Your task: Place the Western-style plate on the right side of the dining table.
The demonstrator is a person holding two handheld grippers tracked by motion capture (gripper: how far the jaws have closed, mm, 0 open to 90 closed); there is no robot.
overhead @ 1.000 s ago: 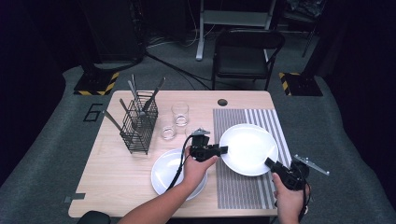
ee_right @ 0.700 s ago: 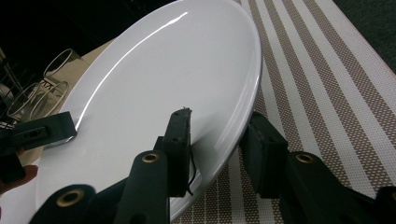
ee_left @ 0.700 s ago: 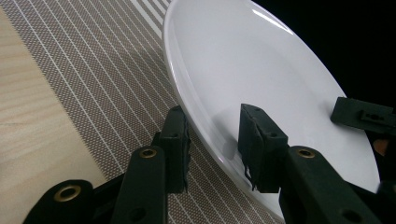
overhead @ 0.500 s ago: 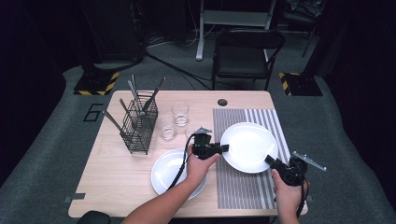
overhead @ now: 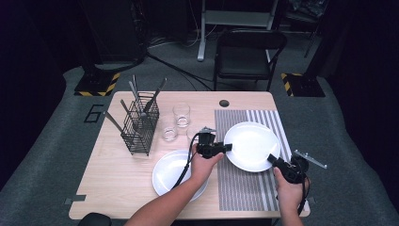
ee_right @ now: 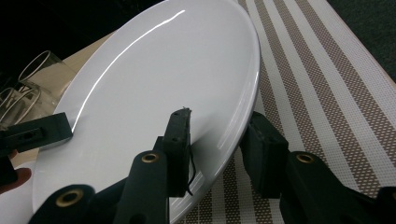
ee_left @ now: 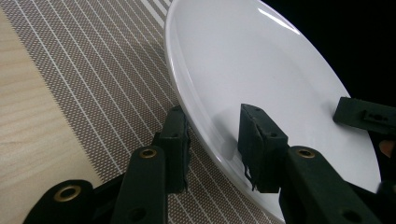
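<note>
From the high view, I've got both grippers on the round white ceramic plate point(overhead: 251, 145) sitting over the brown and white striped woven placemat point(overhead: 244, 188) on the light wooden bench point(overhead: 122, 183): my left gripper point(overhead: 228, 147) bites its left rim, my right gripper point(overhead: 272, 159) its lower right rim. There's a second round white plate point(overhead: 171, 172) just under my left hand, plus two clear drinking glasses point(overhead: 181, 114) and a black wire cutlery basket point(overhead: 140, 126) further left. In the left gripper view, my jaws straddle the plate's rim, one pad under it and one on top, clamped on it. The right gripper view is the same deal: rim between the jaws, gripped, with the plate tilted above the placemat.
</note>
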